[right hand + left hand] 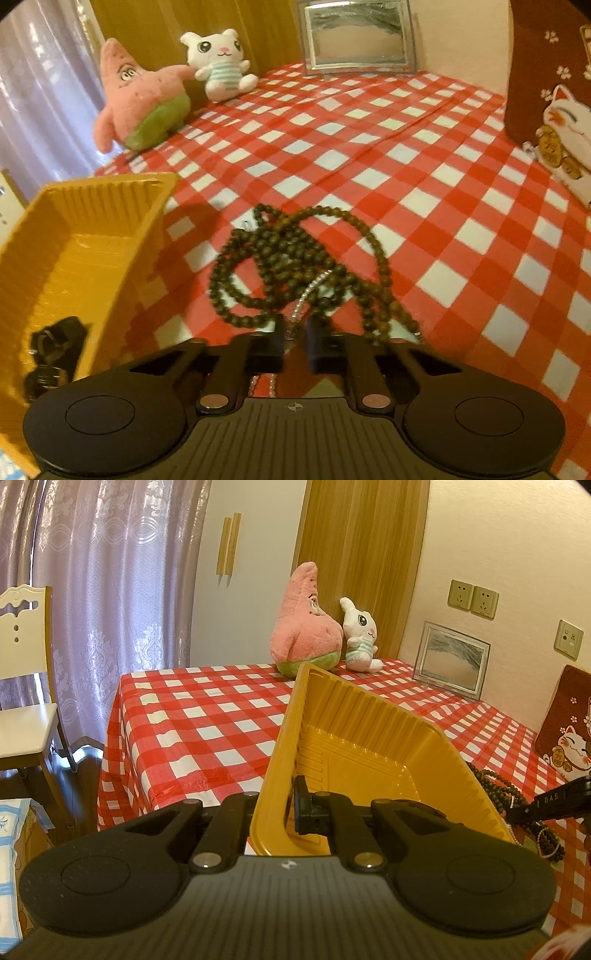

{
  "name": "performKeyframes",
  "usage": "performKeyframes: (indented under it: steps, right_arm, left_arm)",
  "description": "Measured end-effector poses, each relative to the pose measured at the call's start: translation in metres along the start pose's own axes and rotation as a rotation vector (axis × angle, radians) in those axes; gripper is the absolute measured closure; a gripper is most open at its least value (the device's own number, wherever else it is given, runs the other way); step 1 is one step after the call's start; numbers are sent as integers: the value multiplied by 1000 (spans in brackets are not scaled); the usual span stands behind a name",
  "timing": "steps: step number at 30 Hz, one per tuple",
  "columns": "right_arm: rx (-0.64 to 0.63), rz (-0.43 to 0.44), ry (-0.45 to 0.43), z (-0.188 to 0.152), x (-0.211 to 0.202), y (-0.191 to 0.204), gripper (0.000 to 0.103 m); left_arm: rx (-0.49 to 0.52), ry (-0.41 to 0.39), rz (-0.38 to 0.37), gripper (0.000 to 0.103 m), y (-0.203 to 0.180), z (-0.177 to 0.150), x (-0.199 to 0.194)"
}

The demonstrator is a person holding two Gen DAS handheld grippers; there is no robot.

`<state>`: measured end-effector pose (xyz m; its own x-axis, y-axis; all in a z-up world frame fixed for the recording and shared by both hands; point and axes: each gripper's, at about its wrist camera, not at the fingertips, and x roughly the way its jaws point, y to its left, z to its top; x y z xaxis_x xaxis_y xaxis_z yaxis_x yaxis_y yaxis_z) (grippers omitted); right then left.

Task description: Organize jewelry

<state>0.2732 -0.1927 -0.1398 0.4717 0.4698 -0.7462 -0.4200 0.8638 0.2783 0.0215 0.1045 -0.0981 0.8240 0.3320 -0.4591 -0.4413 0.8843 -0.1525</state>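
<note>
Red-and-white checked cloth covers the counter (pixel 369 155); two plush toys (pixel 147 99) and a picture frame (pixel 358 37) stand at the far edge, well apart from the work.

Left claw (pixel 290 808): clenched on the near wall of the yellow tray (pixel 354 720), one finger inside, one outside. Tray is held tilted, its open side turned toward the right. Nothing visible inside the tray.

Right claw (pixel 295 343): angled downward over the jewelry. Jaws appear drawn almost together, a narrow slot showing between the pads; a thin strand of small pale beads (pixel 306 295) runs straight into that slot and shows again below it. Judged clenched on this strand, though motion blur keeps the pad contact from being certain.

Dark bead necklace (pixel 295 258): lies in a loose tangled heap on the cloth, just beyond the right claw's tips, its loops spreading far and right. The pale strand passes under or through the heap; which, cannot tell.

Key relation: heap lies directly ahead of the right claw; tray sits to its left, near, rim beside the beads. Right hand is the nearer to the jewelry. Pale strand's long axis runs near-to-far, roughly in line with the claw.

Judgement: the next move probably calls for a lift and a short carry leftward into the tray. Risk: dark loops snagging and trailing.
</note>
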Motion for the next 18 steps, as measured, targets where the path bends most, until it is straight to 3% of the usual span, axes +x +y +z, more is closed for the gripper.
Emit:
performKeyframes:
  steps: [2,14,16,18]
  right_arm:
    - [14,2,1,-1,-3,-4,103]
    - [106,176,4,-7,-61,-33,101]
    - [110,169,6,-7,-61,-32,97]
    - [103,154,5,-7,-56,-29,80]
  left_arm:
    - [-1,0,0,97,0,0,0]
    - [-3,1,1,97,-1,0,-1]
    - [-2,2,2,97,-1,0,-1]
    - [-1,2,1,97,-1,0,-1]
